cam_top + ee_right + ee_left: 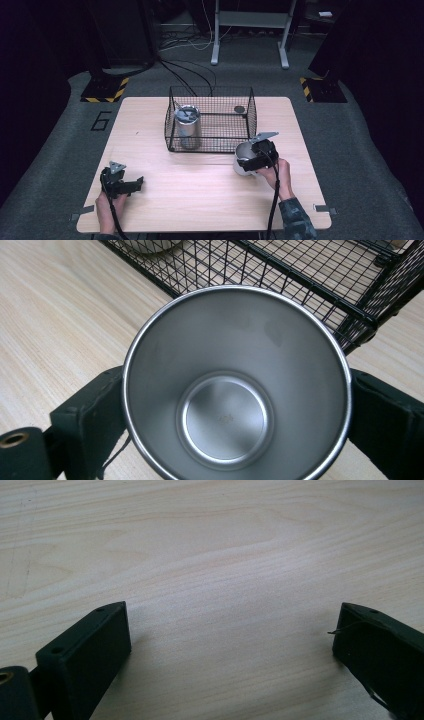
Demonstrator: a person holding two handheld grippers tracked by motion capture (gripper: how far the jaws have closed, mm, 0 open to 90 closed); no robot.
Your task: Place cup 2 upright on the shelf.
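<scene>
1. Your right gripper clamps the steel cup, one jaw on each side of its wall, toward the tabletop's right edge, just in front of the wire basket.
2. Your left gripper rests near the front left corner, jaws spread wide over bare wood.
3. Another steel cup stands upright inside the basket's left end.

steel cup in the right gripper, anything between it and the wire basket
On the table, nothing visible lies between the steel cup, clamped in the right gripper, and the wire basket just beyond it. The basket's near wall itself stands in the way, so the cup would likely go over.
</scene>
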